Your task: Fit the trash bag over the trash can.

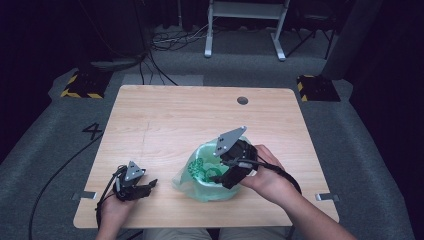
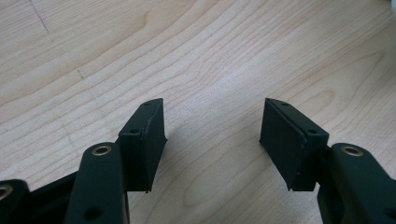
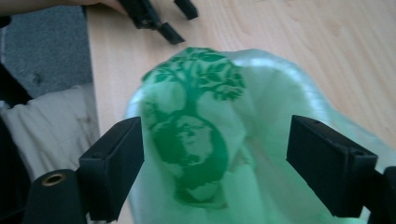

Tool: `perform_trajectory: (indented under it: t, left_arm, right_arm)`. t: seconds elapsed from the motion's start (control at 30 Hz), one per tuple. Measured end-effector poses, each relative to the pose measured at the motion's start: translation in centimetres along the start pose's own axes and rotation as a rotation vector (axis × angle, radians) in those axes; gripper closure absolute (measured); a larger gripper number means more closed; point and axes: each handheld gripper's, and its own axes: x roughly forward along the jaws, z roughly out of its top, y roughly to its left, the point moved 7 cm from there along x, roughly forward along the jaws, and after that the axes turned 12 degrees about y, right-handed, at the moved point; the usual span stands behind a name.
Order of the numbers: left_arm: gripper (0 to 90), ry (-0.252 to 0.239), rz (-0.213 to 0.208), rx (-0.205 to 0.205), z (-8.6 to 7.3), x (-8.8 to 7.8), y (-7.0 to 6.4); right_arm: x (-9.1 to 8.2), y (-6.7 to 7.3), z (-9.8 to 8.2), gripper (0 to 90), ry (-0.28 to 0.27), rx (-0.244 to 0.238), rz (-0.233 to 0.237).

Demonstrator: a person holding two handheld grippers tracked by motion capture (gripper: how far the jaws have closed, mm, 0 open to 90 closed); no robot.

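Note:
A light green plastic bag printed with a dark green tree lies crumpled on the wooden table, near its front edge. My right gripper hovers over the bag's right side and points left along it. In the right gripper view the printed bag lies beyond the wide-apart jaws, and my right gripper is open with no pad pressing on it. My left gripper rests low at the table's front left, a short way from the bag. Its jaws stand open over bare wood.
A round dark grommet hole sits near the table's far edge. Yellow-and-black striped blocks flank the far corners on the grey floor. A white frame and cables lie beyond. The person's lap is just off the front edge.

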Motion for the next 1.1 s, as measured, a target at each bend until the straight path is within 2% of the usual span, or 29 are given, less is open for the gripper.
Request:
perform_trajectory:
  t: [0.17,0.37,0.6,0.73,0.83,0.87,0.97,1.1]
  left_arm:
    - [39.8,-0.013,-0.007,-0.01,-0.1,0.0,0.0]
    - [39.6,-0.015,-0.006,-0.008,-0.1,0.1,0.1]
    - [39.6,-0.016,-0.008,-0.006,-0.1,0.1,0.1]
    - [39.4,-0.017,-0.011,-0.008,-0.1,0.1,0.1]
    - [39.4,-0.017,-0.008,-0.01,-0.1,0.1,0.1]
    - [39.4,-0.018,-0.009,-0.011,-0.1,0.1,0.1]
    - [39.4,-0.019,-0.012,-0.012,-0.1,0.1,0.1]
    - [39.3,-0.017,-0.012,-0.013,-0.1,0.1,0.1]
  right_arm:
    - [1.5,1.0,-0.2,18.5,0.041,-0.008,0.04]
    - [3.6,1.6,0.0,18.5,0.093,-0.009,0.085]
    - [5.3,2.2,0.6,19.9,0.137,-0.029,0.126]
    - [6.0,2.7,0.9,21.9,0.156,-0.06,0.154]
    - [6.8,3.2,0.9,24.3,0.197,-0.08,0.195]
    - [6.9,3.3,0.9,25.2,0.214,-0.086,0.195]
    - [7.0,3.4,0.9,27.5,0.232,-0.109,0.208]
    - [7.2,3.8,0.6,31.3,0.282,-0.138,0.244]
